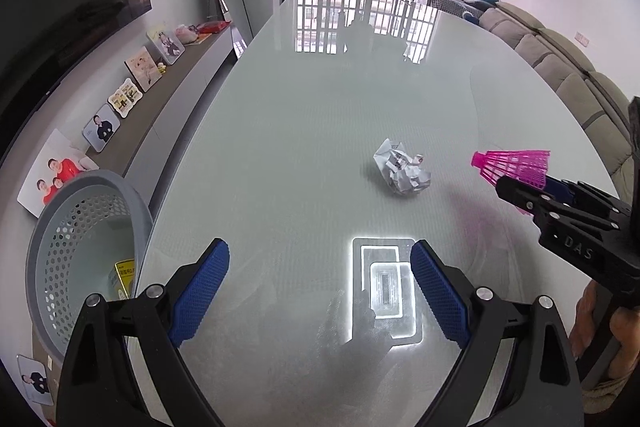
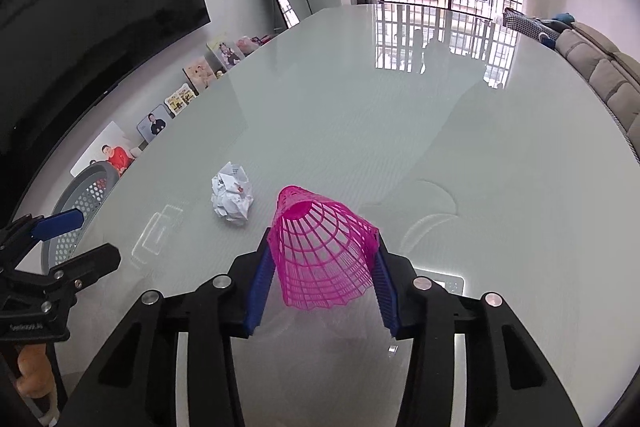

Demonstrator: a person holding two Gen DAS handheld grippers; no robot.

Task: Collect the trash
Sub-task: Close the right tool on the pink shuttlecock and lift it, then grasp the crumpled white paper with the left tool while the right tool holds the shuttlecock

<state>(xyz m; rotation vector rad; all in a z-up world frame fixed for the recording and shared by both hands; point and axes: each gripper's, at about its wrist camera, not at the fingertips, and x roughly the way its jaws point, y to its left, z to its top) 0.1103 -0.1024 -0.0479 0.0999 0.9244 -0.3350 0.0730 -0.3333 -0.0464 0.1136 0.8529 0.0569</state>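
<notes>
You are at a broad, glossy pale table [image 1: 320,99] that fills both views and runs away toward a barred window. Off its left edge, below table level, stands a grey perforated bin [image 1: 80,247] with a yellow-labelled scrap already inside.

Your right gripper [image 2: 324,267] has its blue pads closed against the two sides of a pink mesh cone [image 2: 320,251], something like a plastic shuttlecock skirt. The cone's long axis runs near to far along the fingers, narrow end pointing away from you, flared end toward the camera. From the left wrist view the cone looks lifted clear of the table, though its height is hard to judge.

Your left gripper [image 1: 320,291] is wide open and holds nothing.

A crumpled paper ball [image 1: 402,171] lies on the table, well apart from both grippers. It sits ahead of the left gripper and slightly right, and to the left of the cone.

The bin lies to the far left of the right gripper, beyond the left one, so the cone probably has to cross the whole table leftward. The empty left gripper is better placed for the paper.
</notes>
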